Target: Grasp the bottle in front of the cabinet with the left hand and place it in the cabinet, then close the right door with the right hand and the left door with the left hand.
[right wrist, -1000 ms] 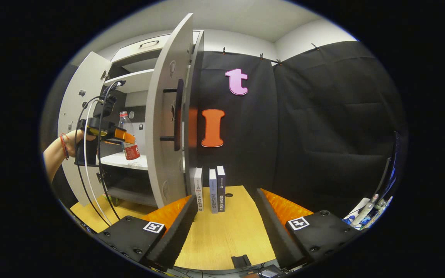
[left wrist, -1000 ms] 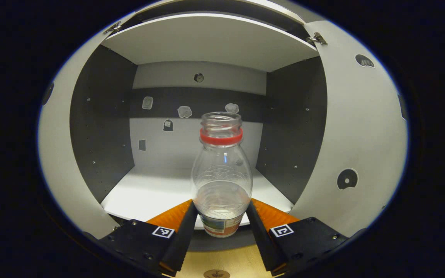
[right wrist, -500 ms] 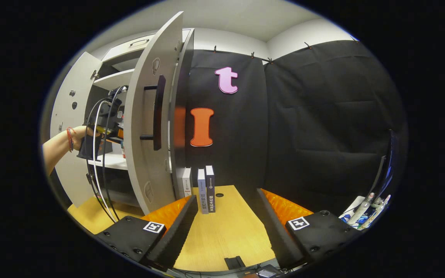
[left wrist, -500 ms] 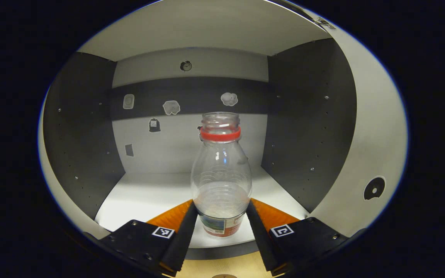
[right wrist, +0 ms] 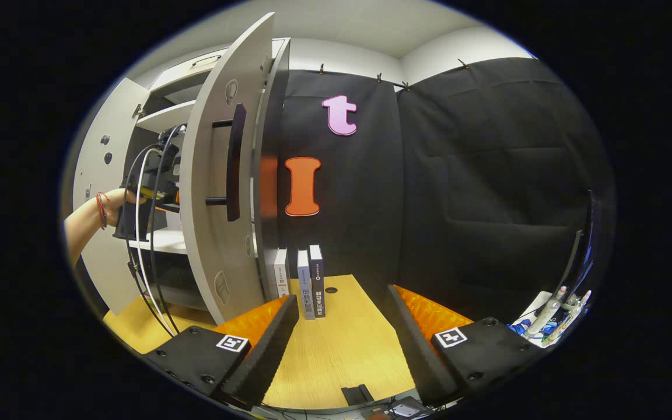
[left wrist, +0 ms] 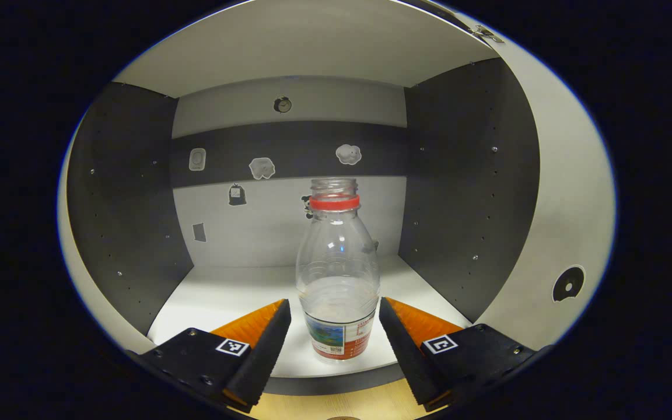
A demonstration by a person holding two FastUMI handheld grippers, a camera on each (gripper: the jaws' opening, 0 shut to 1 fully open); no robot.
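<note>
Bottle upright on cabinet shelf, left claw spread beside it

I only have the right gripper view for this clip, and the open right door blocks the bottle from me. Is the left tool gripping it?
Observer: No. In the left gripper view the left tool is open, with a gap between each finger and the bottle.
Operator: Is the bottle standing?
Observer: Yes, upright on the shelf, near its front edge.
Operator: Capped?
Observer: No cap; just a red ring on the neck.
</note>
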